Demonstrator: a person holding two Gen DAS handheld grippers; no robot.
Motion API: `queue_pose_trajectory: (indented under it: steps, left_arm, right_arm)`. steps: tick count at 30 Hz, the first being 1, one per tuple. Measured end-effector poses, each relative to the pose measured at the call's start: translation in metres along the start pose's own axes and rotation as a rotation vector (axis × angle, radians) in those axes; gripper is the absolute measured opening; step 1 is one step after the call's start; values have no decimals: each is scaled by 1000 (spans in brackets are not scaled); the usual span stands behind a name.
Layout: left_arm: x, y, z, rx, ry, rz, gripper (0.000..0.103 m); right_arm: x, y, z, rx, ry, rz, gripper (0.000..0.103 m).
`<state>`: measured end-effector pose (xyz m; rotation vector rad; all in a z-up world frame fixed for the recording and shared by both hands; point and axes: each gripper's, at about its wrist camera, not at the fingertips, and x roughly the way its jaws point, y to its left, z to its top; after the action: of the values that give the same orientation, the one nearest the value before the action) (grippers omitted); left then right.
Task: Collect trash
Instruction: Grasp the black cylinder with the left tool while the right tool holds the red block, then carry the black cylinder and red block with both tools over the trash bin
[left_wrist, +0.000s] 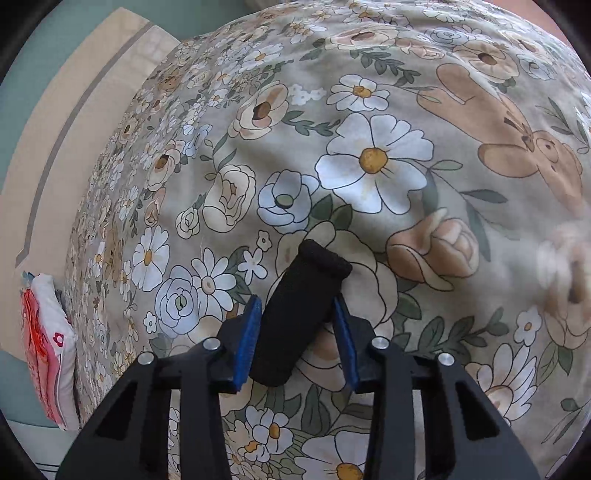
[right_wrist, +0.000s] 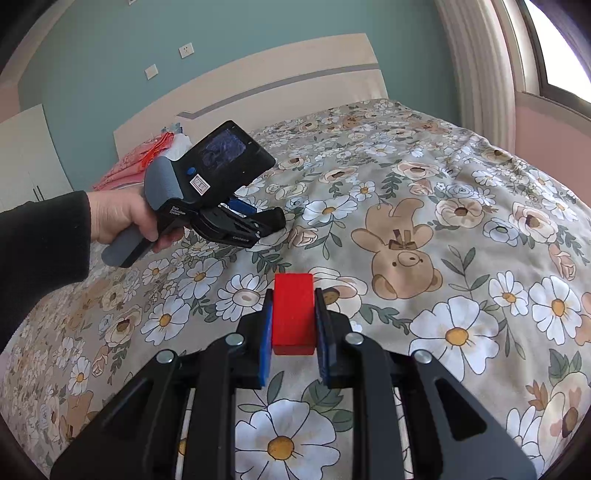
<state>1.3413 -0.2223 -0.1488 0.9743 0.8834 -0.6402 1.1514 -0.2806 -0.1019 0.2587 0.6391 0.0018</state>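
Right gripper (right_wrist: 293, 323): blue pads pinched a red block (right_wrist: 293, 314) above the floral bedspread (right_wrist: 461, 258). Left gripper (left_wrist: 297, 332): pads clamped a black cylinder (left_wrist: 295, 314) lying on that bedspread; its lower end was hidden. Left hand (right_wrist: 122, 218): sleeve cut off; label legible only as "Data", the rest too small. Beige headboard (right_wrist: 277, 74), teal wall (right_wrist: 147, 37).

Bright window (right_wrist: 561, 48) daylight, fisheye-warped edges
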Motion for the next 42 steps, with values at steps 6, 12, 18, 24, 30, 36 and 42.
queue_pose_trajectory:
  steps: [6,12,18,24,30,36,42]
  left_arm:
    - [-44,12,-41,-393,-94,84,39]
    - [-120,-20,-122,-649,-107,204,39]
    - [-216,-88,-194,-784,-145,248,39]
    - [-289,-142,-247,-861,-140,272,39]
    - [-359,-179,-296,-968,-172,272,39]
    - [-432,-233,-332,-1000,-226,289,39]
    - [-502,-298,-363,-959,-309,395,39]
  right_arm:
    - [-7,10,1,-29,-19,-14,21]
    - [-22,30,2,-62,-57,-24,21]
    - [-64,83,-12,-198,-133,-64,21]
    - [-129,121,-39,-310,-125,-96,21]
    - [-227,138,-58,-310,-163,-84,21]
    - [-314,155,-99,-381,-188,-91,21]
    - [-381,156,-142,-447,-208,-91,21]
